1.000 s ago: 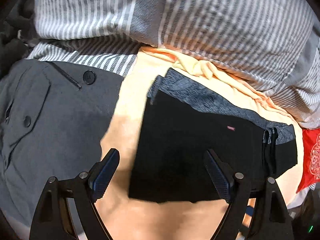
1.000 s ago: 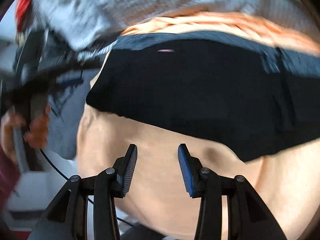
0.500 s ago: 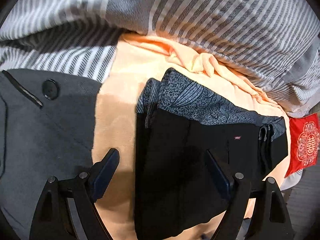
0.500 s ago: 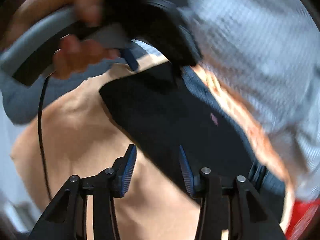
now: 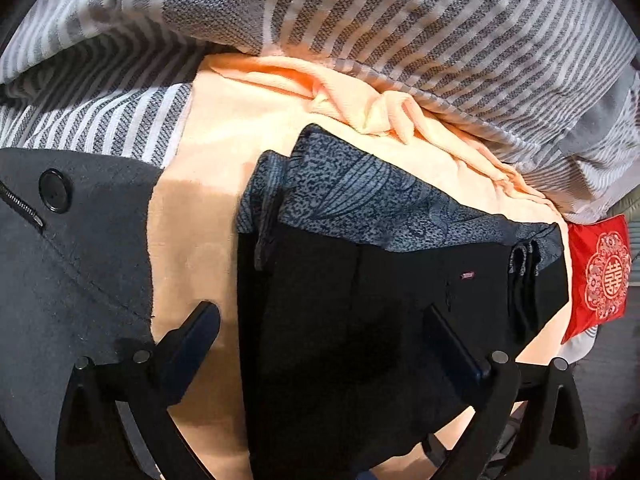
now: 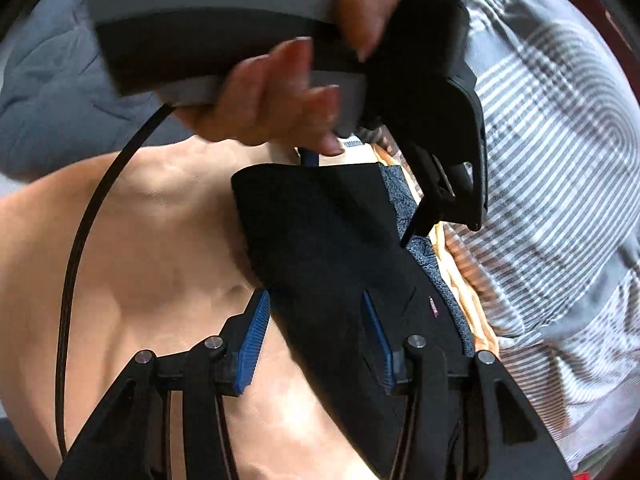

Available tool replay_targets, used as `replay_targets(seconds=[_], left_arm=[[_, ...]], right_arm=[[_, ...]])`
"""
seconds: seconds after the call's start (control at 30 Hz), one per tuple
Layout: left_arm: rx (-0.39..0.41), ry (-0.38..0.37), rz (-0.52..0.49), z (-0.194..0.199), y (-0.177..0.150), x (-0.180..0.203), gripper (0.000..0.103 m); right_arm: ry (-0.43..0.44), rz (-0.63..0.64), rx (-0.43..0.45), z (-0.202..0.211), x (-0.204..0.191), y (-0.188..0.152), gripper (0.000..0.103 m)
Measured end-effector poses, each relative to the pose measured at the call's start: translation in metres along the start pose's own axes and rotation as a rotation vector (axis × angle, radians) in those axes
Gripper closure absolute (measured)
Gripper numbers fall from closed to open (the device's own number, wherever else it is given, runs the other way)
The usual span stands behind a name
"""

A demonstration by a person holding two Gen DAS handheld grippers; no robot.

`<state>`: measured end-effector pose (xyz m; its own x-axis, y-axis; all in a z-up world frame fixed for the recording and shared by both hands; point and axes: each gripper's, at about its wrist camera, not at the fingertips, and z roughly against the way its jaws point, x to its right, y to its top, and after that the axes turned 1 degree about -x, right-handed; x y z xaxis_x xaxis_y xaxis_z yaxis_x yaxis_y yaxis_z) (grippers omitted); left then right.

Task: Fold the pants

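Black folded pants (image 5: 340, 280) with a grey patterned waistband lining (image 5: 360, 196) lie flat on a peach blanket (image 5: 200, 168). My left gripper (image 5: 320, 316) hovers over their left half. Its jaws are opening wide, and the fabric lies below them, untouched by the pads. In the right wrist view the pants (image 6: 320, 232) run diagonally. My right gripper (image 6: 314, 300) stands half open over their near edge, its blue pads (image 6: 252, 340) apart from the cloth. A person's hand (image 6: 280, 96) holds the left gripper's handle above the pants' far end.
A dark grey coat (image 5: 72, 264) with a button and zipper lies left of the blanket. A grey-and-white striped duvet (image 5: 400, 32) is heaped behind. A red embroidered cushion (image 5: 600, 276) sits at the right. A black cable (image 6: 76, 260) hangs across the blanket.
The left gripper has come down closer to the pants and its jaws stand wider. The right gripper has rolled and swung sideways, so the pants now run diagonally and the other hand fills the top.
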<state>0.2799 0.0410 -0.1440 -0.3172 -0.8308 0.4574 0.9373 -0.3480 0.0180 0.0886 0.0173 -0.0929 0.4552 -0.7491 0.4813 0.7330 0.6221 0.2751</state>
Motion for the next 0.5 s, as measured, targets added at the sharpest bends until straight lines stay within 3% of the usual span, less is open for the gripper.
replay_targets(seconds=[0.1,0.23,0.3,0.33,0.37,0.47,0.5], left_arm=[[-0.001,0.013,0.009,-0.003,0.001,0.002,0.002],[-0.008,0.029,-0.025,-0.005,0.000,0.010,0.007],[-0.004,0.044,-0.031,-0.004,0.000,0.012,0.030],[0.002,0.028,-0.026,-0.002,-0.001,0.011,0.039],[0.000,-0.013,-0.016,-0.001,-0.001,0.009,0.054],[0.015,-0.085,0.024,0.008,-0.001,0.005,0.069],[0.021,-0.096,0.034,0.011,-0.002,0.006,0.069]], right_arm=[[-0.062,0.039,-0.021,-0.008,-0.009,0.002,0.043],[-0.043,-0.018,-0.056,-0.024,0.001,0.008,0.046],[0.012,-0.046,-0.055,-0.025,0.007,0.009,0.065],[0.013,-0.042,-0.052,-0.023,0.007,0.009,0.070],[0.020,-0.050,-0.044,-0.020,0.009,0.009,0.073],[0.060,-0.127,-0.038,-0.012,0.026,0.010,0.077],[0.067,-0.142,-0.035,-0.009,0.031,0.011,0.077]])
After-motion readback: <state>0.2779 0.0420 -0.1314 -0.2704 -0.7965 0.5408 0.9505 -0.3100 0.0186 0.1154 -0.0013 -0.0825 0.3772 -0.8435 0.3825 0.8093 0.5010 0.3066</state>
